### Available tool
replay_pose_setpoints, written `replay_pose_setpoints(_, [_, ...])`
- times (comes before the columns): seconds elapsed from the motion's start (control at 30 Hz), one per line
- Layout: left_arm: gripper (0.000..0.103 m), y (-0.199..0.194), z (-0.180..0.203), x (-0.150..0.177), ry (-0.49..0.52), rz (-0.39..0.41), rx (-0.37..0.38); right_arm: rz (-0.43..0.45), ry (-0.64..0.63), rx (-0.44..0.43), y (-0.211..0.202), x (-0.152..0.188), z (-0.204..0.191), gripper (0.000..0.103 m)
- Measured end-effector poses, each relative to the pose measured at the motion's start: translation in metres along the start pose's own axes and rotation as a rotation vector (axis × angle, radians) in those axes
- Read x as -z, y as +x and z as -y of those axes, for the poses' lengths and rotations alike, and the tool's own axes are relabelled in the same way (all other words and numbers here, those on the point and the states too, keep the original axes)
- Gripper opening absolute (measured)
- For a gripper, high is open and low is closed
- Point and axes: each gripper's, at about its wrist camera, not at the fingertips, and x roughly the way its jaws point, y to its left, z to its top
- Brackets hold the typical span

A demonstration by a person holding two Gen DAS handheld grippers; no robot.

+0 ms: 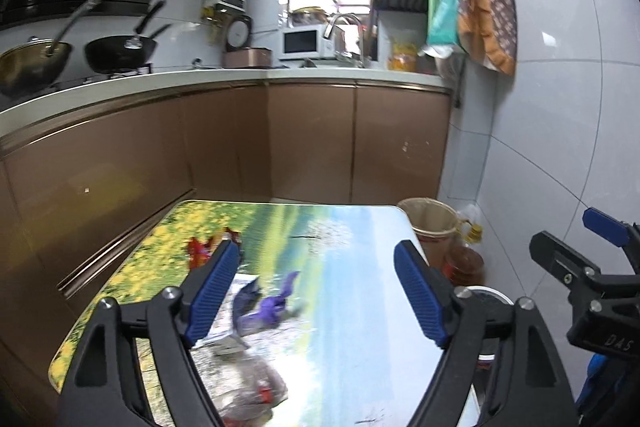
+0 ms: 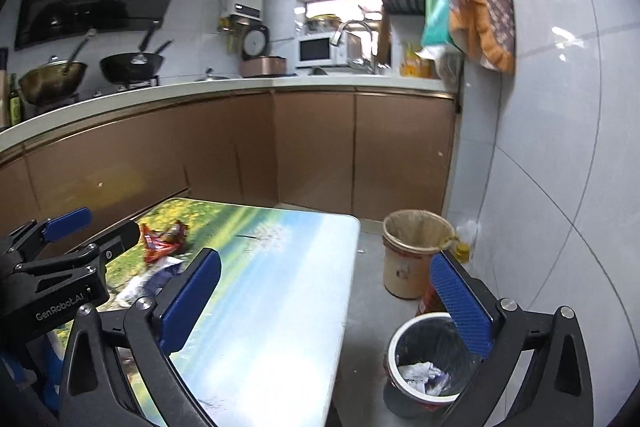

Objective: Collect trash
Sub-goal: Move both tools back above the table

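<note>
A small table (image 1: 352, 291) with a landscape print holds trash: a red snack wrapper (image 1: 200, 251) at its far left, a purple wrapper (image 1: 272, 307) on white paper mid-table, and a clear crumpled bag (image 1: 256, 391) near me. My left gripper (image 1: 320, 291) hangs open above the table with nothing between its fingers. My right gripper (image 2: 328, 303) is open too, over the table's right edge. Below its right finger stands a bin with a dark liner (image 2: 432, 359) on the floor, crumpled paper inside. The red wrapper (image 2: 164, 239) also shows in the right wrist view.
A tan bucket with a liner (image 2: 416, 251) stands on the floor by the tiled wall, a red container (image 1: 464, 265) beside it. Brown cabinets (image 1: 312, 143) and a counter with woks, rice cooker, microwave and sink run behind the table.
</note>
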Motion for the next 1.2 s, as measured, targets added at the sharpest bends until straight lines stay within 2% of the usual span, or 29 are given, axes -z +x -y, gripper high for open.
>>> replay_pose_setpoints(0.3, [0.083,-0.045,-0.028,0.007,-0.024,0.063,-0.085,0.039,-0.055,-0.043,-0.032,-0.007,-0.033,0.103])
replay_pose_setpoints(0.8, [0.083,-0.111,-0.051,0.016,-0.05,0.153,-0.18,0.124,-0.071,-0.099,-0.087,-0.011,-0.047,0.103])
replay_pose_setpoints(1.2, [0.083,-0.125,-0.061,0.018,-0.045,0.163,-0.221,0.133,-0.111,-0.151,-0.094,-0.014,-0.055,0.103])
